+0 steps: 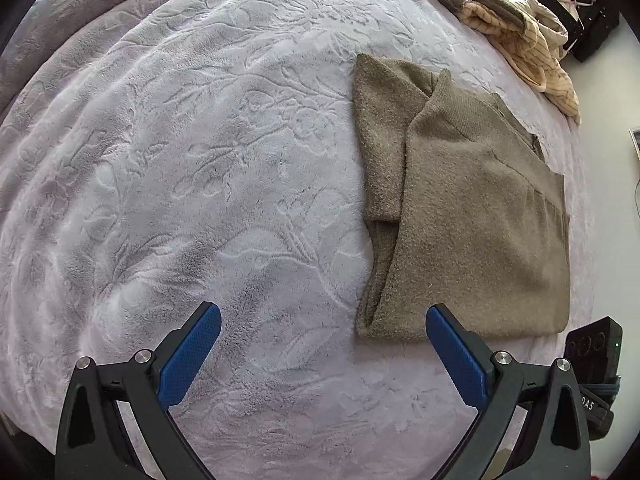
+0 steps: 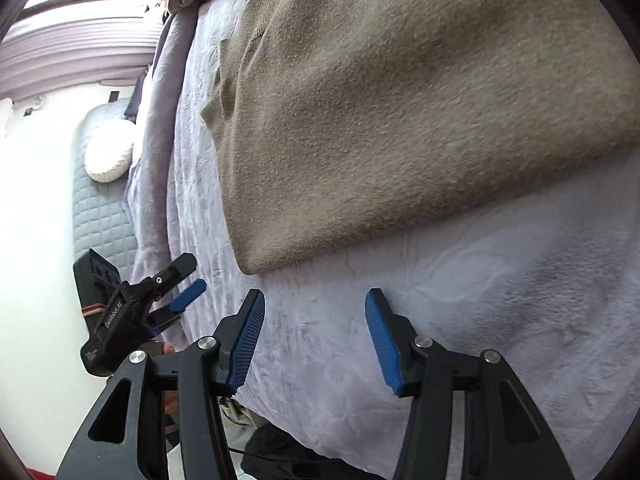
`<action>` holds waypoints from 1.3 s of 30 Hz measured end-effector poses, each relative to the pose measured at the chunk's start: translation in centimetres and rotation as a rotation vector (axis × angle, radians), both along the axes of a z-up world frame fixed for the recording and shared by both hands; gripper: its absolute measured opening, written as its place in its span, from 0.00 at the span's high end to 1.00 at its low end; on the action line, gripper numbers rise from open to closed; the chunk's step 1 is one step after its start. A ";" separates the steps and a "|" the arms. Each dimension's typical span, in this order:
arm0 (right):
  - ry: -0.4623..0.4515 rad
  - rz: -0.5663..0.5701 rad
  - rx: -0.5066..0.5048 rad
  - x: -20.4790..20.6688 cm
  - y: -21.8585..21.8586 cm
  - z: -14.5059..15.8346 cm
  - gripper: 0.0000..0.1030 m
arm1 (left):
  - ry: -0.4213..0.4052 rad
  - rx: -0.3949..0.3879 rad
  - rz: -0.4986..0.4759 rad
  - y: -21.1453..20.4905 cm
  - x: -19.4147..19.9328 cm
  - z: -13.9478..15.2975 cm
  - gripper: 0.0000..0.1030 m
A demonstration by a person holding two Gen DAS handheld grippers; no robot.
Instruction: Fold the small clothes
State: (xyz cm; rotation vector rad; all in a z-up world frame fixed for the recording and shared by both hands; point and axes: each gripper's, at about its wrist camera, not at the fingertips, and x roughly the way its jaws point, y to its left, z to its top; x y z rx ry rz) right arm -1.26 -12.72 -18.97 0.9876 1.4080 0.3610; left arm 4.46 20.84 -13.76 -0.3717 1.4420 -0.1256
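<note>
An olive-brown knitted sweater (image 1: pixel 472 220) lies folded and flat on the lavender embossed blanket (image 1: pixel 200 160), with one sleeve laid back along its left side. My left gripper (image 1: pixel 323 310) hovers open over bare blanket, just below and left of the sweater's near corner, with nothing between its blue pads. In the right wrist view the sweater (image 2: pixel 400 120) fills the upper frame. My right gripper (image 2: pixel 316 294) stands open over the blanket (image 2: pixel 480 300), just short of the sweater's lower edge, holding nothing. The left gripper (image 2: pixel 196 273) shows at the left, also open.
A heap of tan and striped cream clothes (image 1: pixel 520 28) sits at the far right of the bed. A black box-like device (image 1: pixel 592 348) stands by the bed's edge near the sweater. Beyond the bed's side are a white round cushion (image 2: pixel 110 156) and a grey quilted pad.
</note>
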 end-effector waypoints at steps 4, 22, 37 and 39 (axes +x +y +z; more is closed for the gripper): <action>-0.009 -0.089 0.084 1.0 1.2 -1.6 0.45 | 0.016 -0.023 0.025 0.1 0.5 -0.7 0.00; -0.036 -0.305 0.461 4.8 1.2 -2.3 0.92 | 0.005 -0.406 0.059 -0.9 7.3 -3.1 0.00; -0.039 -0.079 0.295 5.8 2.1 0.2 0.88 | -0.032 -0.443 -0.148 -10.6 14.3 -3.0 0.01; 0.002 0.044 0.186 5.7 2.9 0.7 0.86 | -0.013 -0.403 -0.159 -10.9 14.5 -3.3 0.09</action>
